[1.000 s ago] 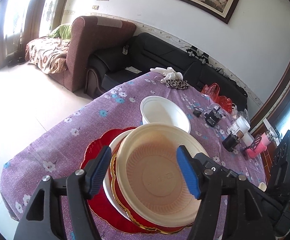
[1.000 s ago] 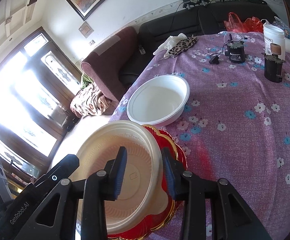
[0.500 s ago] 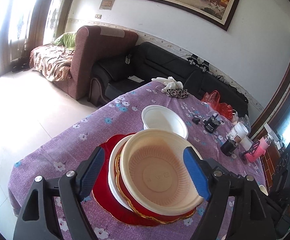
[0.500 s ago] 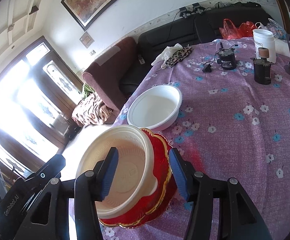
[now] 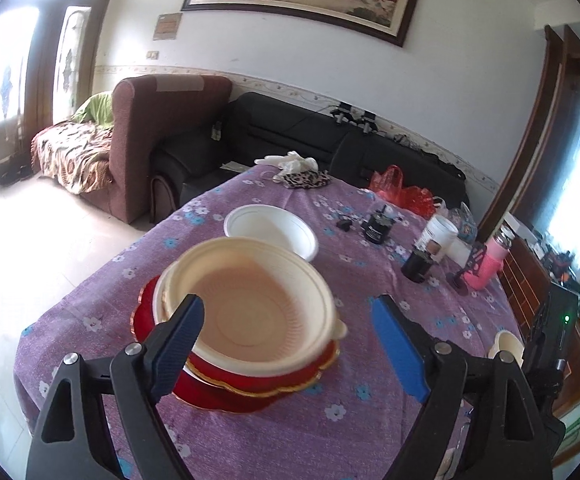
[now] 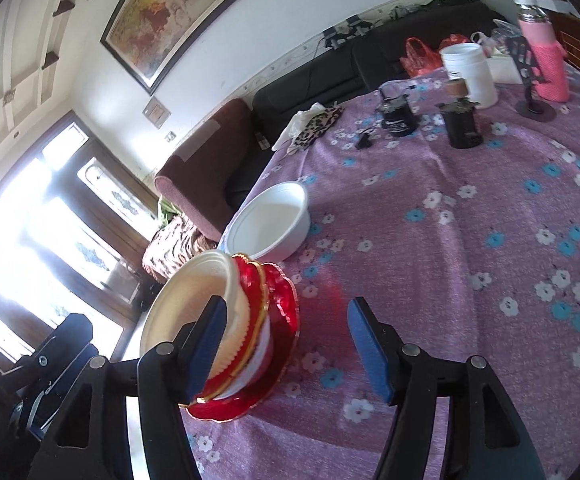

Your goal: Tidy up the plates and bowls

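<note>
A cream ribbed bowl (image 5: 258,304) sits on top of a stack of gold-rimmed red plates (image 5: 226,396) with a white plate between them, on the purple flowered tablecloth (image 5: 330,432). A white bowl (image 5: 270,230) stands just behind the stack. My left gripper (image 5: 290,344) hovers in front of the stack; its jaws are opening and neither pad presses the bowl. In the right wrist view the cream bowl (image 6: 182,304) and red plates (image 6: 278,320) lie to the left, the white bowl (image 6: 268,220) beyond. My right gripper (image 6: 288,346) is opening too, holding nothing.
At the far right of the table stand two black jars (image 6: 464,126), a white tub (image 6: 470,70), a pink bottle (image 6: 546,64) and a phone stand (image 6: 532,100). Cloths (image 5: 302,172) and a red bag (image 5: 402,192) lie at the back edge. A small cream cup (image 5: 506,344) sits near my right.
Both grippers have spread wider and drawn back from the stack. The right gripper's pads have come off the cream bowl's rim, and the bowl stays on the plates.
</note>
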The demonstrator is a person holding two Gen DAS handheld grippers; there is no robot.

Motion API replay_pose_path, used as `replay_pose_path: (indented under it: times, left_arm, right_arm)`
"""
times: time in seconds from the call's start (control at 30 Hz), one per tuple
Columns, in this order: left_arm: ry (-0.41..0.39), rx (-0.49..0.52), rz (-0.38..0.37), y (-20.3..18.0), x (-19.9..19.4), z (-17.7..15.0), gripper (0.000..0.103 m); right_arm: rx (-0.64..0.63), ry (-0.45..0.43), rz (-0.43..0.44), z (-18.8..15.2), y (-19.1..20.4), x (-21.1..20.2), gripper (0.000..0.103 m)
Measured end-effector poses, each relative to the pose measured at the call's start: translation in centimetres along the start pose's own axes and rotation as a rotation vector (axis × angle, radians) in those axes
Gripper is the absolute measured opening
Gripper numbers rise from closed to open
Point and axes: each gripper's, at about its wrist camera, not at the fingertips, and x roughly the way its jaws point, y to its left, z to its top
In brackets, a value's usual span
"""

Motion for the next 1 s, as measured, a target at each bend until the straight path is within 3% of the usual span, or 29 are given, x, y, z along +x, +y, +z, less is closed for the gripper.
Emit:
replay_pose_path:
  times: [0.33, 0.63, 0.8, 1.0]
  left_arm:
    - [0.143, 0.183, -0.056, -7.1, 2.9, -4.3, 0.086]
    - [0.358, 0.374, -0.161, -14.6, 7.0, -10.3, 0.085]
    - [0.424, 0.434, -0.189, -16.6, 8.1, -12.3, 0.085]
    - [0.456, 0.448, -0.19, -17.5, 9.4, -12.6, 0.085]
  right_arm:
    - [0.138, -0.047, -0.024, -0.3, -6.8, -3.6, 0.069]
    - [0.318, -0.129, -0.1, -0.5, -15.8, -9.5, 0.069]
    - [0.388, -0.189, -0.156, -0.9, -19.9, -13.5, 0.07]
    - [0.441, -0.249, -0.226, -0.9, -24.0, -18.0, 0.07]
